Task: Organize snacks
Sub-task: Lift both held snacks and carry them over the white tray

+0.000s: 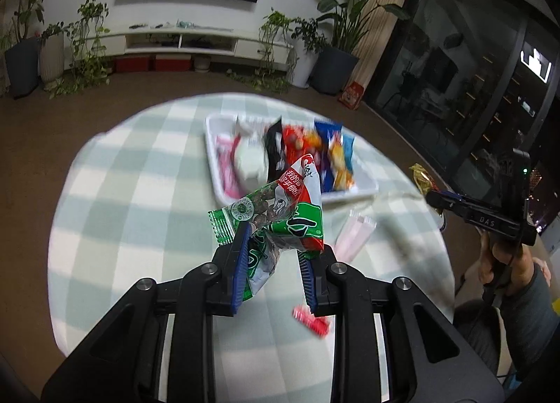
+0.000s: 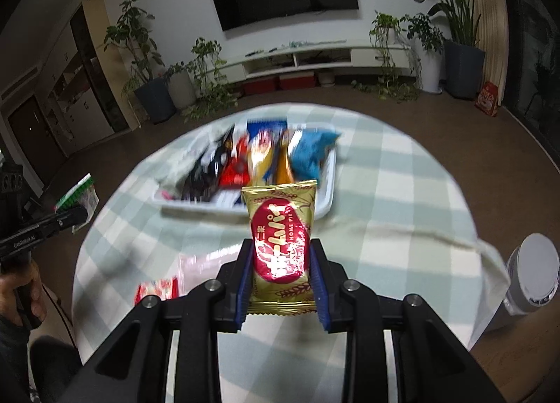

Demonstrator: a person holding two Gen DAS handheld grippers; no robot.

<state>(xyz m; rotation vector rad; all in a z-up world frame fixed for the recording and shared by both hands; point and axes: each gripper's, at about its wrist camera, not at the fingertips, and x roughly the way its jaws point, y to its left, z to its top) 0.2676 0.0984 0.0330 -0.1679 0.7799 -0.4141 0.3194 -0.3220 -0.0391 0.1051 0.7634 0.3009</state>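
My left gripper (image 1: pixel 274 245) is shut on a green, red and white snack packet (image 1: pixel 280 214) and holds it above the round table, short of the white tray (image 1: pixel 353 194). The tray holds several snack packs side by side. My right gripper (image 2: pixel 281 256) is shut on a gold and red pie pack (image 2: pixel 280 235), held upright just in front of the tray (image 2: pixel 323 207). The right gripper also shows at the right edge of the left wrist view (image 1: pixel 432 198) with the gold pack (image 1: pixel 421 177). The left gripper with its green packet (image 2: pixel 78 194) shows at the left of the right wrist view.
A pale pink sachet (image 1: pixel 351 238) and a small red packet (image 1: pixel 313 322) lie on the checked tablecloth (image 1: pixel 140 193) near the front. A white cylindrical bin (image 2: pixel 533 273) stands beside the table on the right. Plants, a TV and a low cabinet line the far wall.
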